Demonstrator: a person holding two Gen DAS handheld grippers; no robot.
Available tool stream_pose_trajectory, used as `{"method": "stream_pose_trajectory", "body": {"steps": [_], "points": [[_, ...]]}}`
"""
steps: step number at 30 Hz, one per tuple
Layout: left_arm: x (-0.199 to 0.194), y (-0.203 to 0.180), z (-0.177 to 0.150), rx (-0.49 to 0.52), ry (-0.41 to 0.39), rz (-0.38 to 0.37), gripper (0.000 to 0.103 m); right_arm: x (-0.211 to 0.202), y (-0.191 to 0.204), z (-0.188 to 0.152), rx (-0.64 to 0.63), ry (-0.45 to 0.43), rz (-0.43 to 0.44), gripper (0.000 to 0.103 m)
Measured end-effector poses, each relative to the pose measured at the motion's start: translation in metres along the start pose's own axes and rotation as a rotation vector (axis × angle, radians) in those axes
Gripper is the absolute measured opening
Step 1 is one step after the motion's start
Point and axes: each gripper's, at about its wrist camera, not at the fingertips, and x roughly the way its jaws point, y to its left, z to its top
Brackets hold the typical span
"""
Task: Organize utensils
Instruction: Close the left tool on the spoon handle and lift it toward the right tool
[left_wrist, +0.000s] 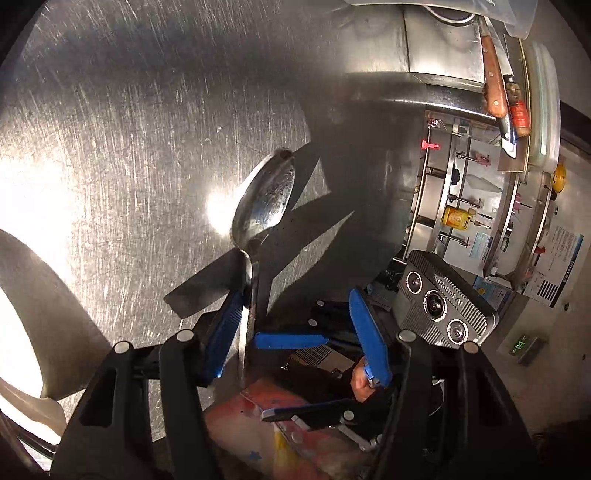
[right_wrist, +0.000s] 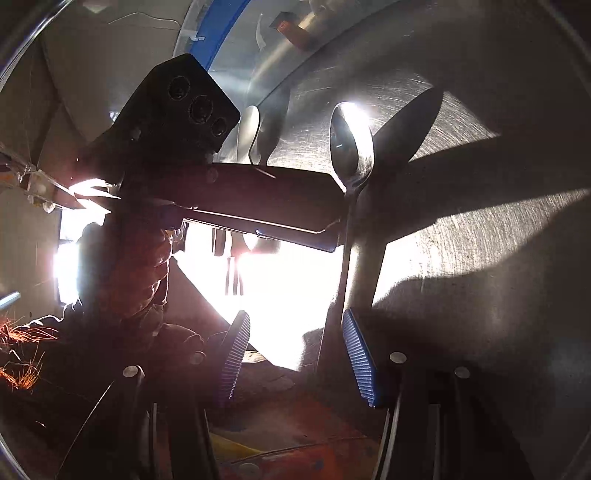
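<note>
I see the spoon (left_wrist: 264, 199) standing off the scratched steel counter (left_wrist: 129, 129), bowl up and forward, its handle resting against the inner face of my left gripper's (left_wrist: 295, 325) left pad (left_wrist: 221, 332). That left claw gapes wide, so nothing is clamped. My right gripper (right_wrist: 291, 354) is spread wide too, the handle running down beside its right pad (right_wrist: 360, 358). Wooden-handled knives (left_wrist: 495, 81) hang at the back edge.

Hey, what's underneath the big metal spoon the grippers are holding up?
Under the metal spoon lies the scratched stainless steel table, bearing the spoon's dark shadow. Nothing else shows there. The strip directly behind the bowl and handle is covered.
</note>
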Motion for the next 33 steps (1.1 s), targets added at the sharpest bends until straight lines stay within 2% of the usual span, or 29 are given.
{"method": "stream_pose_trajectory", "body": {"steps": [6, 9, 12, 18, 22, 24, 28, 31, 33], "points": [[0.006, 0.001, -0.003, -0.026, 0.014, 0.0, 0.041, 0.004, 0.006, 0.002, 0.006, 0.003, -0.008, 0.049], [0.006, 0.004, -0.002, -0.04, 0.029, 0.002, 0.041, -0.002, -0.003, 0.0, 0.059, -0.009, 0.002, 0.049], [-0.003, 0.002, -0.002, -0.01, 0.032, 0.065, 0.041, -0.016, -0.013, -0.003, 0.102, -0.051, -0.022, 0.049], [-0.01, -0.008, -0.014, 0.131, 0.102, 0.194, 0.041, -0.038, -0.034, -0.009, 0.24, -0.163, 0.012, 0.049], [-0.004, -0.019, -0.023, 0.241, 0.128, 0.293, 0.041, -0.041, -0.038, -0.008, 0.314, -0.202, 0.018, 0.048], [0.003, -0.03, -0.027, 0.305, 0.126, 0.387, 0.041, -0.039, -0.036, -0.006, 0.355, -0.195, -0.017, 0.046], [0.024, -0.056, -0.04, 0.454, 0.134, 0.528, 0.041, -0.034, -0.024, 0.003, 0.454, -0.185, -0.118, 0.046], [0.039, -0.069, -0.051, 0.56, 0.151, 0.585, 0.041, -0.035, -0.032, 0.003, 0.565, -0.228, -0.067, 0.046], [0.045, -0.073, -0.055, 0.598, 0.159, 0.58, 0.041, -0.034, -0.04, 0.001, 0.622, -0.245, -0.022, 0.039]]}}
